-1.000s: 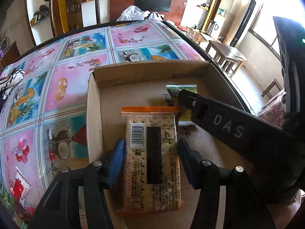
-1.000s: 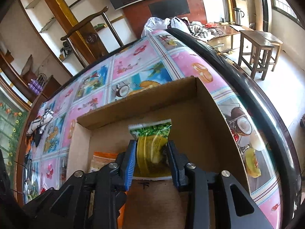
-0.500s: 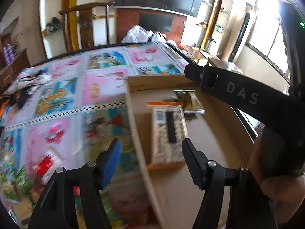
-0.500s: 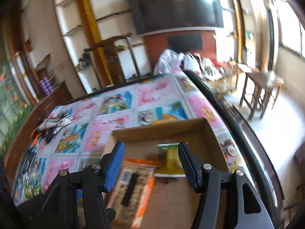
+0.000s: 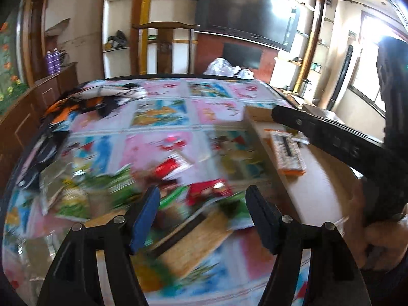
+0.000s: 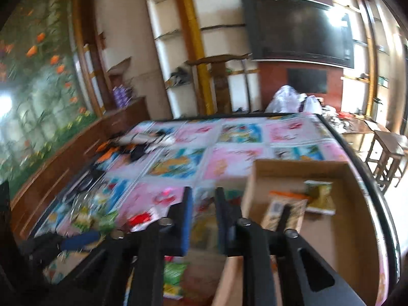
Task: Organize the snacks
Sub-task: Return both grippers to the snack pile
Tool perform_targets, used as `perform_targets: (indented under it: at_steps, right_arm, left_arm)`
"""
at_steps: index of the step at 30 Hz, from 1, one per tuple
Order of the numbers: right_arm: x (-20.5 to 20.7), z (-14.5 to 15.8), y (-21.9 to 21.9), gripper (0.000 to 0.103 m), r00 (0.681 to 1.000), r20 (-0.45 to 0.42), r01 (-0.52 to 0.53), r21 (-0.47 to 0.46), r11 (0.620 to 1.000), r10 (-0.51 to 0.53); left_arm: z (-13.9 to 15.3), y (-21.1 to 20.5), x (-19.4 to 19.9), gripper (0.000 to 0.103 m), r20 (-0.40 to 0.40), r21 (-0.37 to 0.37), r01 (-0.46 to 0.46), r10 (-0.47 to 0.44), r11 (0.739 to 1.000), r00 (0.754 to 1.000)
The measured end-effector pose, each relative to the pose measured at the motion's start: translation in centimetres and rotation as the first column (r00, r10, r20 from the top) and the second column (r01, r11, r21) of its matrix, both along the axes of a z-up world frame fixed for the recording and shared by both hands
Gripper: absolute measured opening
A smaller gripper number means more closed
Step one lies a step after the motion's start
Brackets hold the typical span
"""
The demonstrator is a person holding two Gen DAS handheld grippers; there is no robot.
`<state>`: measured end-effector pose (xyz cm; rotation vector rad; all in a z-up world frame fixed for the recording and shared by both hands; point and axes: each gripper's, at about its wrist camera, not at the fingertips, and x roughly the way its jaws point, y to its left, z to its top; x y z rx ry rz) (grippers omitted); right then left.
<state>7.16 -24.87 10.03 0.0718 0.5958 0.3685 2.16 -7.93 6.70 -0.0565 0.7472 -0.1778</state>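
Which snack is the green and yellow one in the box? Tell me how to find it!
Look for the brown cardboard box at the right end of the colourful table. Two packets lie near its far wall. The green and yellow packet is the smaller one on the right; its neighbour, the speckled packet, is longer with orange ends.

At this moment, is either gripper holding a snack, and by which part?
Nothing is held. The left gripper stands open over loose packets, the right gripper has closed on nothing, and both placed packets lie in the cardboard box.

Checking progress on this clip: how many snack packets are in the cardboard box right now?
2. An orange-edged cracker pack lies near the cardboard box's left wall; a green-yellow packet lies just right of it, toward the far wall. None seems hidden.
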Motion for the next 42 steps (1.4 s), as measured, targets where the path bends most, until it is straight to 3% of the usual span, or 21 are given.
perform_targets:
  at_steps: [6, 10, 16, 19, 25, 27, 30, 36, 38, 42]
  right_arm:
    - [-1.9, -0.8, 3.6, 0.014, 0.991, -0.003, -0.134, -0.068, 0.989, 0.134]
    - [-1.3, -1.7, 3.5, 0.014, 0.988, -0.063, -0.144, -0.059, 0.988, 0.140]
    - [-1.3, -1.9, 3.3, 0.015, 0.990, -0.066, -0.126, -0.043, 0.991, 0.123]
    - [-1.0, -2.0, 3.3, 0.015, 0.990, -0.077, -0.126, -0.042, 0.991, 0.122]
    - [-1.0, -2.2, 3.3, 0.020, 0.990, -0.081, -0.120, -0.052, 0.991, 0.116]
    - [-0.8, -2.3, 3.3, 0.020, 0.988, -0.091, -0.126, -0.048, 0.991, 0.121]
    - [-0.7, -2.5, 3.4, 0.020, 0.983, -0.115, -0.149, -0.024, 0.989, 0.145]
    - [-0.9, -2.8, 4.0, 0.021, 0.962, -0.154, -0.224, 0.032, 0.974, 0.226]
    - [-1.1, -2.9, 4.2, 0.021, 0.961, -0.154, -0.230, 0.032, 0.973, 0.232]
    - [-1.2, -3.0, 4.7, 0.021, 0.955, -0.159, -0.248, 0.023, 0.968, 0.249]
  left_arm:
    - [-0.4, 5.4, -3.0, 0.070, -0.018, 0.036, -0.077, 0.078, 0.996, 0.997]
    - [-1.7, 7.9, -3.9, 0.072, -0.052, 0.088, -0.107, 0.112, 0.990, 0.992]
    - [-3.5, 10.3, -3.1, 0.075, -0.099, 0.066, -0.107, 0.114, 0.992, 0.989]
    - [-3.8, 10.3, -1.3, 0.080, -0.133, 0.022, -0.052, 0.055, 0.998, 0.990]
    - [-4.9, 9.6, 1.6, 0.084, -0.162, 0.114, -0.005, 0.024, 0.993, 0.986]
    - [-5.2, 9.9, 1.9, 0.084, -0.185, 0.057, 0.026, -0.015, 0.998, 0.983]
    - [-5.1, 9.6, 1.0, 0.084, -0.203, 0.014, 0.078, -0.073, 0.997, 0.976]
    - [-6.2, 6.5, -1.9, 0.084, -0.246, 0.105, 0.234, -0.203, 0.967, 0.948]
    - [-6.4, 6.0, -1.5, 0.084, -0.242, 0.143, 0.199, -0.160, 0.970, 0.957]
    - [-6.5, 6.6, -0.2, 0.081, -0.218, 0.145, 0.079, -0.046, 0.986, 0.975]
